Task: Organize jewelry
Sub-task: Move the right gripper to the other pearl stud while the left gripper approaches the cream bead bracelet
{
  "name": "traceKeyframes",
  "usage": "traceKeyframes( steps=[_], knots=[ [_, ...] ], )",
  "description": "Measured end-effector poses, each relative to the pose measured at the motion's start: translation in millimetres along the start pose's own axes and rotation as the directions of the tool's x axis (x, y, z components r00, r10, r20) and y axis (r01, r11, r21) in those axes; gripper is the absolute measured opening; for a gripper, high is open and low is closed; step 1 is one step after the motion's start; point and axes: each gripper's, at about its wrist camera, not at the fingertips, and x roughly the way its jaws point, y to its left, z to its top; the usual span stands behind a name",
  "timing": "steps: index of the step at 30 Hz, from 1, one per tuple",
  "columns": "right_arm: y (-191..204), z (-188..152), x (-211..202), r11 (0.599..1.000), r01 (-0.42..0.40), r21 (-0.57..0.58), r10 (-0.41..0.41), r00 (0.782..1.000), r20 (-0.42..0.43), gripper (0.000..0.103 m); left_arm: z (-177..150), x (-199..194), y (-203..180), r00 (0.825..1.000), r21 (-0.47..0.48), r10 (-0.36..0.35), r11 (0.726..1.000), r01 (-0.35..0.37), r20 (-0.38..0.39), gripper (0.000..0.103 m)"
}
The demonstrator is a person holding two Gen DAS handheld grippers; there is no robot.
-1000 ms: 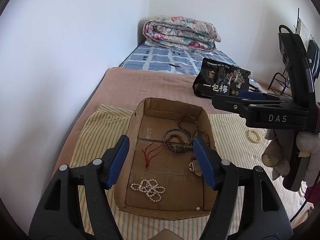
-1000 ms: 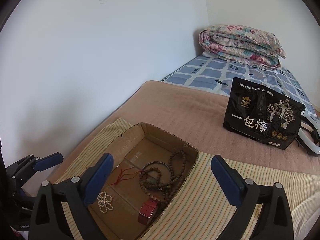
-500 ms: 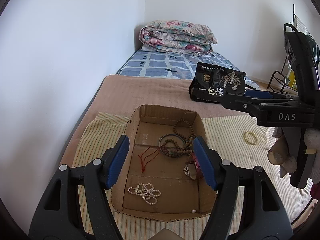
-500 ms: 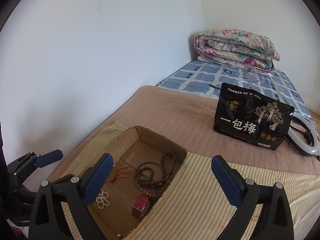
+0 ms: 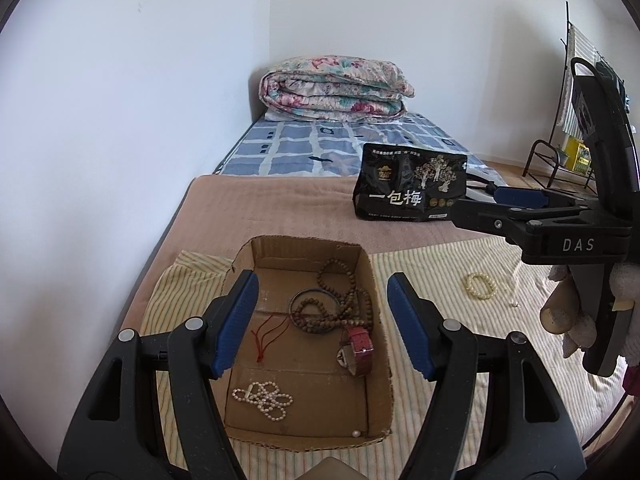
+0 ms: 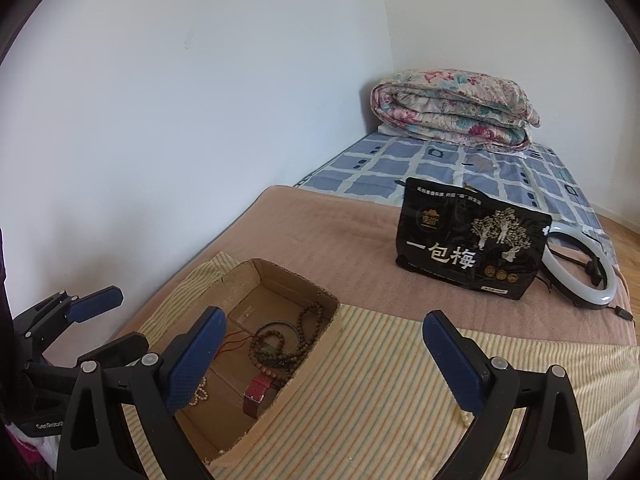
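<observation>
An open cardboard box (image 5: 372, 280) lies on a striped cloth (image 5: 440, 276) on the bed. It holds a brown bead necklace (image 5: 340, 300), a dark bangle (image 5: 298, 300), a red cord (image 5: 266, 334), a red-strap watch (image 5: 358, 346) and a white pearl string (image 5: 266, 396). A cream bead bracelet (image 5: 480, 285) lies on the cloth right of the box. My left gripper (image 5: 320, 324) is open and empty above the box. My right gripper (image 6: 320, 360) is open and empty over the cloth by the box's right wall (image 6: 316, 356); it also shows in the left wrist view (image 5: 516, 200).
A black snack bag (image 5: 410, 188) stands on the brown blanket (image 5: 260, 208) behind the box. A white ring light (image 6: 580, 268) lies beside it. A folded floral quilt (image 5: 334, 88) sits at the bed's far end. The white wall runs along the left.
Both grippers have pulled back and risen, so the box looks smaller and lower in view. Both stay open and empty. The jewelry has not moved.
</observation>
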Motion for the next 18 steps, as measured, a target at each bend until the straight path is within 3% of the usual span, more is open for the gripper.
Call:
traceKeyframes(
  steps=[18],
  knots=[
    [-57.8, -17.2, -56.5, 0.997, 0.068, 0.039, -0.069, 0.997, 0.038, 0.100, 16.8, -7.4, -56.3, 0.998, 0.058, -0.063, 0.996, 0.061, 0.022, 0.069]
  ],
)
